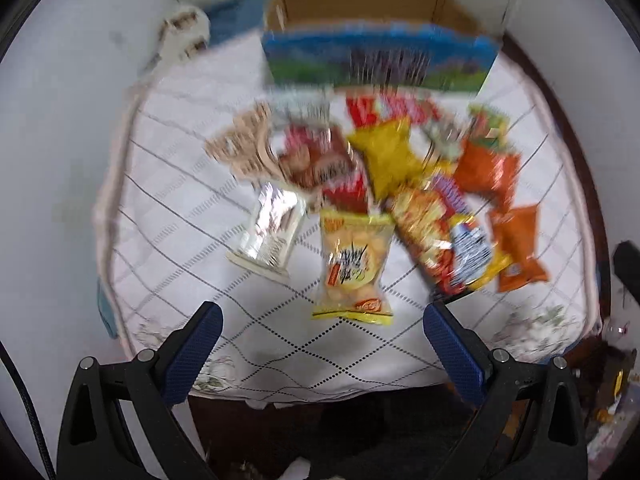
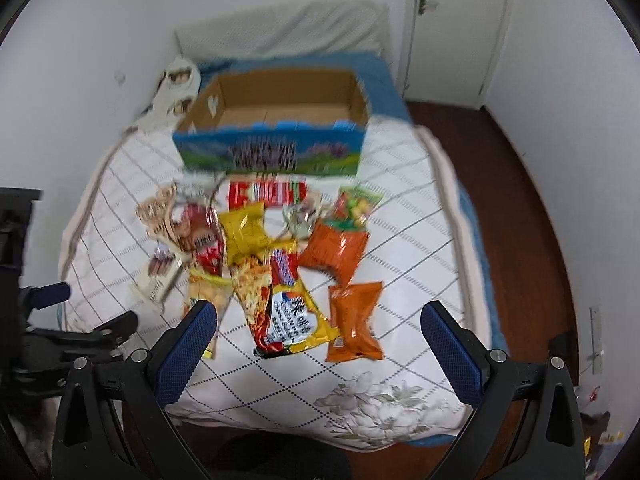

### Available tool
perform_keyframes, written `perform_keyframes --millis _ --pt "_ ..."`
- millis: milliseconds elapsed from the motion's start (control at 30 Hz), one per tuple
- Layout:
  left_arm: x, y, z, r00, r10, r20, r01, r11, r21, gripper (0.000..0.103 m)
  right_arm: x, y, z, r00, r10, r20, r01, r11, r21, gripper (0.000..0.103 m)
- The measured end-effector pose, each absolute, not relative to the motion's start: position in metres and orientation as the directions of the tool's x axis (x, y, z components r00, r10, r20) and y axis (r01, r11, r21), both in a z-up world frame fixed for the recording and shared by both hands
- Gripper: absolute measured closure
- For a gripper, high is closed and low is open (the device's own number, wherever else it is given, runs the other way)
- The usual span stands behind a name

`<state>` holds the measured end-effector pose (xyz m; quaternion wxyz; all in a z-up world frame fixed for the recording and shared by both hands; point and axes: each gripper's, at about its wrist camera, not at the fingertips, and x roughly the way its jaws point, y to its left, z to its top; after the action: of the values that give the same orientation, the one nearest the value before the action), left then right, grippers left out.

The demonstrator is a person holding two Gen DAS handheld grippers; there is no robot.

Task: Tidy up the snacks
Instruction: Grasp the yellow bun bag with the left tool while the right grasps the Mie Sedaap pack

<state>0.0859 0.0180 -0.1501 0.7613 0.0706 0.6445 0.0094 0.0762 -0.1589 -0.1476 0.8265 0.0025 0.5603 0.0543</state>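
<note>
Several snack bags lie in a pile on a white quilted bed [image 1: 180,216], also shown in the right wrist view [image 2: 408,240]. An empty cardboard box with a blue and green front [image 1: 376,60] [image 2: 272,152] stands behind them. My left gripper [image 1: 322,320] is open and empty, just short of a clear yellow bag of puffs [image 1: 354,264]. My right gripper [image 2: 318,318] is open and empty above the near end of a yellow noodle packet [image 2: 292,316], with an orange bag [image 2: 354,320] to its right. A silver packet [image 1: 268,228] lies left of the pile.
A white wall runs along the bed's left side. A blue blanket [image 2: 384,76] and a patterned pillow [image 2: 176,88] lie behind the box. Dark wooden floor [image 2: 520,184] is to the right. The other gripper's black frame [image 2: 60,340] shows at the left edge.
</note>
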Motion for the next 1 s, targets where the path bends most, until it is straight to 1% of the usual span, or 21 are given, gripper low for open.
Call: perform_keyframes --millis 100,167,233,333,400,433,467,533,633,733,867,900,933,1000 --pt "0.105 0.017 -0.197 0.086 0.094 -0.992 0.115 0.988 0.103 0.000 0.095 -0.148 -0.187 0.301 0.089 -0.949 -0.121 0.991 0.055 0.000" --pt "0.117 0.015 -0.227 0.020 0.069 -0.997 0.133 0.989 0.071 0.000 0.107 -0.141 -0.212 0.248 0.095 -0.964 -0.144 0.988 0.060 0.000" --pt "0.130 0.015 -0.258 -0.050 0.046 -0.998 0.139 0.990 0.038 0.000 0.114 -0.136 -0.231 0.218 0.101 -0.971 -0.164 0.984 0.066 0.000" --pt "0.144 0.013 -0.292 -0.105 0.030 -0.994 0.142 0.990 0.014 0.000 0.125 -0.128 -0.254 0.172 0.105 -0.979 -0.189 0.979 0.072 0.000" --pt "0.150 0.015 -0.306 -0.113 0.026 -0.993 0.119 0.993 0.012 0.015 0.132 -0.123 -0.266 0.145 0.116 -0.983 -0.203 0.975 0.085 0.000" --pt "0.153 0.020 -0.313 -0.120 0.012 -0.993 0.089 0.996 0.001 0.033 0.137 -0.120 -0.273 0.129 0.117 -0.985 -0.211 0.973 0.088 0.000" --pt "0.153 0.025 -0.316 -0.129 -0.011 -0.992 0.056 0.998 -0.018 0.043 0.140 -0.117 -0.278 0.116 0.119 -0.986 -0.217 0.972 0.092 0.000" --pt "0.151 0.035 -0.317 -0.112 -0.026 -0.993 0.005 1.000 -0.027 0.043 0.147 -0.110 -0.289 0.088 0.125 -0.988 -0.227 0.969 0.102 0.000" --pt "0.142 0.052 -0.314 -0.086 0.012 -0.996 -0.049 0.999 0.016 0.043 0.157 -0.097 -0.309 0.043 0.130 -0.991 -0.263 0.958 0.114 0.000" --pt "0.133 0.068 -0.319 -0.090 -0.004 -0.996 -0.110 0.994 0.006 0.043 0.165 -0.081 -0.336 -0.021 0.119 -0.993 -0.283 0.951 0.120 0.000" --pt "0.130 0.073 -0.328 -0.087 -0.008 -0.996 -0.120 0.993 0.003 0.041 0.170 -0.059 -0.370 -0.117 0.087 -0.989 -0.303 0.946 0.119 0.000" --pt "0.130 0.073 -0.330 -0.084 -0.002 -0.996 -0.115 0.993 0.008 0.041 0.170 -0.056 -0.377 -0.135 0.066 -0.989 -0.299 0.948 0.104 0.000" --pt "0.130 0.072 -0.333 -0.082 0.002 -0.997 -0.111 0.994 0.011 0.041 0.171 -0.055 -0.383 -0.146 0.045 -0.988 -0.285 0.955 0.085 0.004" --pt "0.138 0.062 -0.330 -0.081 0.008 -0.997 -0.104 0.994 0.016 0.041 0.171 -0.061 -0.389 -0.161 0.046 -0.986 -0.202 0.976 0.079 0.006"
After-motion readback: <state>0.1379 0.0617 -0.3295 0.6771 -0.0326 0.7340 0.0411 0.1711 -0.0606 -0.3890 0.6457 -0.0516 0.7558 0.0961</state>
